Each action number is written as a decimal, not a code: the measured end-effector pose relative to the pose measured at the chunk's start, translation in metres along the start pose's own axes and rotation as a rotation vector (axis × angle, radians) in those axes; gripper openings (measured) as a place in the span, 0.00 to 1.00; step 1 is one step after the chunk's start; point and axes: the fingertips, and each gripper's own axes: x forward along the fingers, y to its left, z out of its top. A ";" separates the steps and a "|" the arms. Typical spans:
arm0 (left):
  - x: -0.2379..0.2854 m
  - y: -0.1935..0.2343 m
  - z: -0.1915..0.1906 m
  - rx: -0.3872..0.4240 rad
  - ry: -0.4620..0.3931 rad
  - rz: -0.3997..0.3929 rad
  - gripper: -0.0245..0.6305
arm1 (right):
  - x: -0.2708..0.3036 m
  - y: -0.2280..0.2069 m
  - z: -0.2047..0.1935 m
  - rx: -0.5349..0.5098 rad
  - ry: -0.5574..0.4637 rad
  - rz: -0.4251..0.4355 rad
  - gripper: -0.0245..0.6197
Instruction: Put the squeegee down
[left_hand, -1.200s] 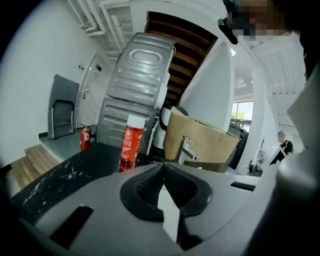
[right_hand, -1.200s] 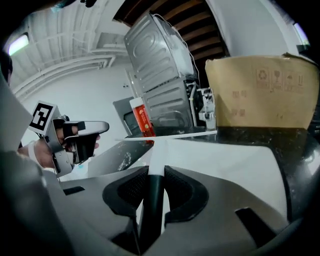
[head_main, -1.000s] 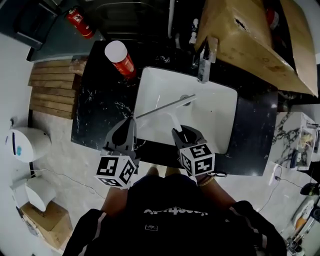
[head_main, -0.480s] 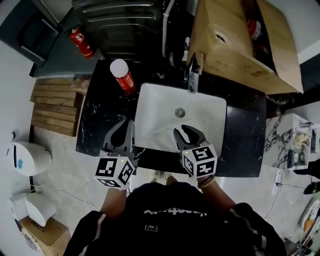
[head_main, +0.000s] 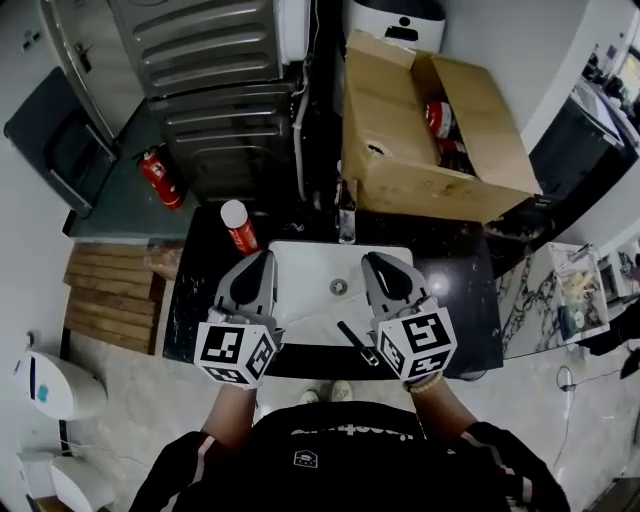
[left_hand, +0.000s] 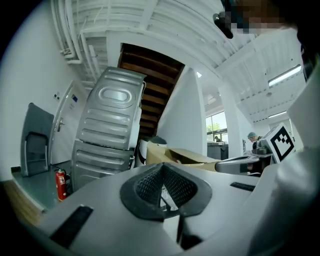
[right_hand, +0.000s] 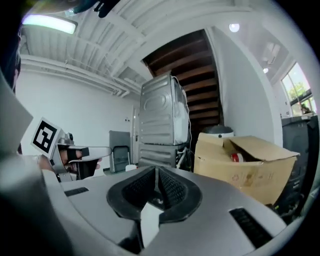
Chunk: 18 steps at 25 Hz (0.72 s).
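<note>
Red can (head_main: 238, 227): we see it upright at the rear left corner of the black countertop (head_main: 195, 310), just left of the sink.
Left gripper (head_main: 264, 256): its jaws are closed together with nothing between them. It hangs above the sink's left edge and touches nothing.
Sink (head_main: 300, 252): a white basin set into the middle of the countertop, drain in the centre.
Squeegee: we take the dark bar (head_main: 357, 343) lying slantwise on the sink's front rim, near the countertop's front edge, to be it. It rests free of both grippers, so we judge the task done.
Right gripper (head_main: 373, 258): its jaws have just been closing and are now drawn nearly together, empty. It hangs above the sink's right edge.
Cardboard box (head_main: 430, 165): open, behind the countertop's rear right corner.
Handling: we expect the squeegee to be light, with a stiff handle and a soft rubber edge, and likely to slide on wet porcelain.
Where to hold: we would clamp the handle at mid-length, never the blade.
</note>
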 end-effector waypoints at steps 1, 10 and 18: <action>0.002 -0.005 0.008 0.003 -0.017 -0.015 0.06 | -0.007 -0.002 0.011 0.000 -0.028 -0.010 0.12; 0.015 -0.047 0.026 0.010 -0.040 -0.127 0.06 | -0.042 -0.016 0.049 -0.019 -0.143 -0.089 0.10; 0.017 -0.058 0.025 0.008 -0.032 -0.156 0.06 | -0.047 -0.017 0.055 -0.011 -0.169 -0.093 0.10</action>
